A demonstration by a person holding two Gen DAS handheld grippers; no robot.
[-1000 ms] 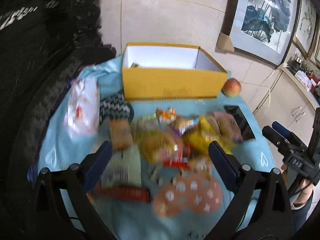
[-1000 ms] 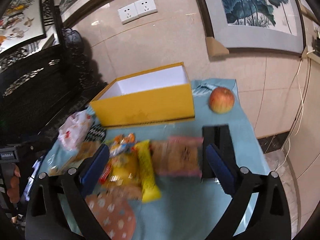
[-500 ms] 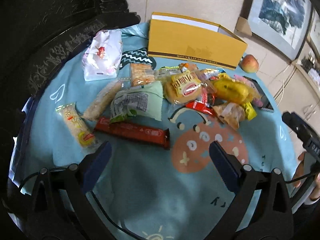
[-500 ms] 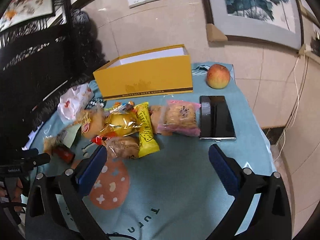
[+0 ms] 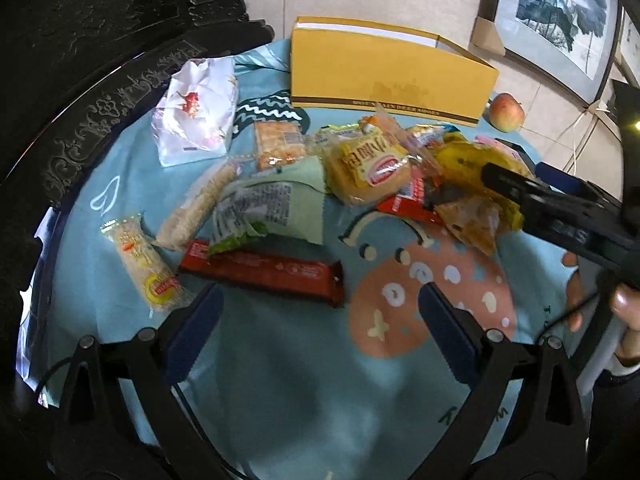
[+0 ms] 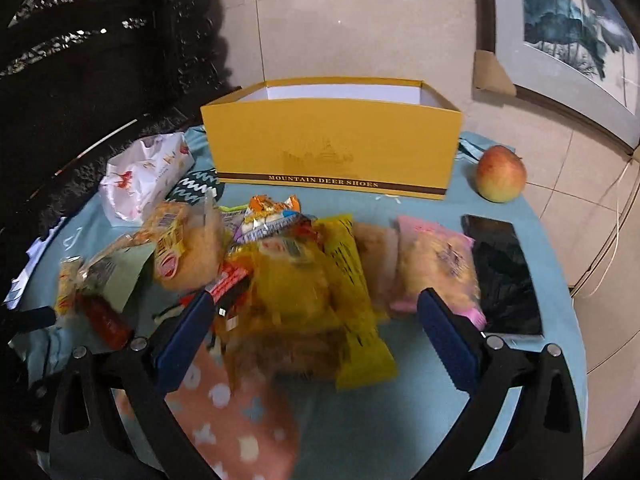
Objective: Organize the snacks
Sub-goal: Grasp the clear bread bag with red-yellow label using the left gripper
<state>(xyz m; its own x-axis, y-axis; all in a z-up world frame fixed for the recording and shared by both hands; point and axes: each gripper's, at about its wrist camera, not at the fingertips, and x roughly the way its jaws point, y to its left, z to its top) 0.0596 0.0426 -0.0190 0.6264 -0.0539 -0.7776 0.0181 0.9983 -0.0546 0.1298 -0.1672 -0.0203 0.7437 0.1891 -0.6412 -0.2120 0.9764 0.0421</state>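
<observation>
Yellow box (image 6: 328,148) – one apple (image 6: 500,174)

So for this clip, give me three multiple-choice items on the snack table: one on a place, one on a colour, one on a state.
1. Where is the apple?
A. inside the box
B. on the cloth beside the box's right end
C. on the phone

2. What colour is the box?
A. yellow
B. white
C. red

3. How do the right gripper jaws stand?
A. shut on a packet
B. open, above the snack pile
C. shut on nothing

Answers: 1 B, it sits apart from the box on the tablecloth. 2 A, its outer walls are yellow. 3 B, the pads stand wide apart, pressing nothing.
</observation>
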